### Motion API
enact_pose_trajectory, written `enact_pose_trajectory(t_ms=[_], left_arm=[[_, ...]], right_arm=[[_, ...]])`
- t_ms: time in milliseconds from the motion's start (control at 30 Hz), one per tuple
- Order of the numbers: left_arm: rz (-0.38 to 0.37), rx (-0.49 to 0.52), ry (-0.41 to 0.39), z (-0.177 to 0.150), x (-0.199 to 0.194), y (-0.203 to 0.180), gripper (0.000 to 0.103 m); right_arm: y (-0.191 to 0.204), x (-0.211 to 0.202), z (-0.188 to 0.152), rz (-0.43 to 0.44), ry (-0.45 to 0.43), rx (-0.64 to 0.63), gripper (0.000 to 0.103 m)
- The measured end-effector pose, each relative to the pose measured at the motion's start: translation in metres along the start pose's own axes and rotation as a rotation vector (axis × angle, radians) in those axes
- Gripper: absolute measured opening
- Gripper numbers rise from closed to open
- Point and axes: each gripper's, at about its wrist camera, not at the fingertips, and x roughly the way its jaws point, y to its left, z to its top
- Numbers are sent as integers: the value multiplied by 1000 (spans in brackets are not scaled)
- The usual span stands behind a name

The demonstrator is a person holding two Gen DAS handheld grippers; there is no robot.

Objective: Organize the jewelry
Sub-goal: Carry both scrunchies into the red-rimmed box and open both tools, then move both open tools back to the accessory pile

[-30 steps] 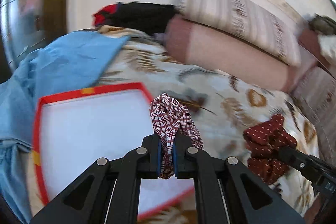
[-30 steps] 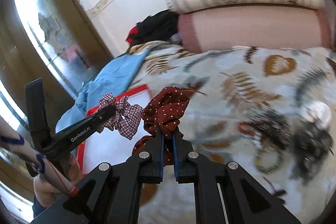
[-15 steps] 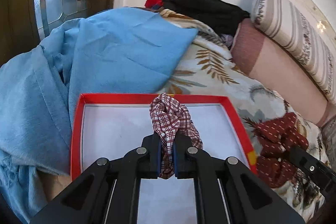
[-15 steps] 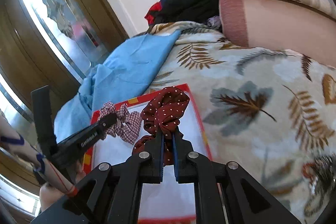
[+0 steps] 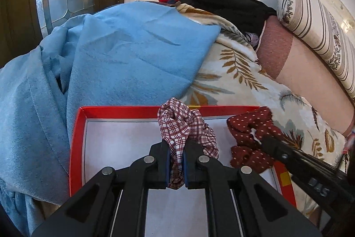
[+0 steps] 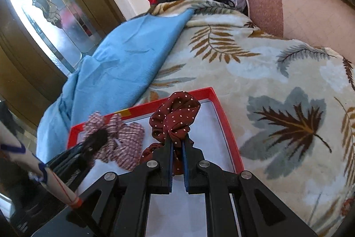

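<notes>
My left gripper (image 5: 176,156) is shut on a red-and-white plaid scrunchie (image 5: 182,126), held over the white floor of a red-rimmed box lid (image 5: 115,110) lying on the bed. In the left wrist view the right gripper (image 5: 264,141) comes in from the right, shut on a dark red polka-dot scrunchie (image 5: 248,126) at the lid's right rim. In the right wrist view my right gripper (image 6: 177,156) pinches that dotted scrunchie (image 6: 175,113) above the lid (image 6: 226,126), and the left gripper (image 6: 97,139) holds the plaid scrunchie (image 6: 126,137) to its left.
A blue cloth (image 5: 124,54) lies bunched behind and left of the lid. The bed has a leaf-print blanket (image 6: 277,81), a pink bolster (image 5: 310,72) and a striped pillow (image 5: 315,21) at the back. Dark clothes (image 5: 226,1) are piled by the wall. A sleeve (image 6: 28,163) shows lower left.
Both grippers have swung left from the leaf-print blanket to over the red-rimmed lid, each still holding its scrunchie. The dotted scrunchie now hangs at the lid's right side.
</notes>
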Motion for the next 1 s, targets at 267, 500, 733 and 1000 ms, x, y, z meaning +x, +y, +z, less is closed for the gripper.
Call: enact_pose_trajectory(t_ms=[267,500,733,1000], left_arm=[[34,-3,-13,-1,-2,0,23],[42,-6,-63,3,-17,0,51],[23,-44,-130,10,-43,3,51],[13,8,-184,6,-65,-17,53]], right_arm=[[-12,17,1,-33,18,20,11],[-16,2,1,-14,-6,35,37],[-26,-53,-4,43,-76,71,37],[-53,-128,-40,63,-150,98,37]])
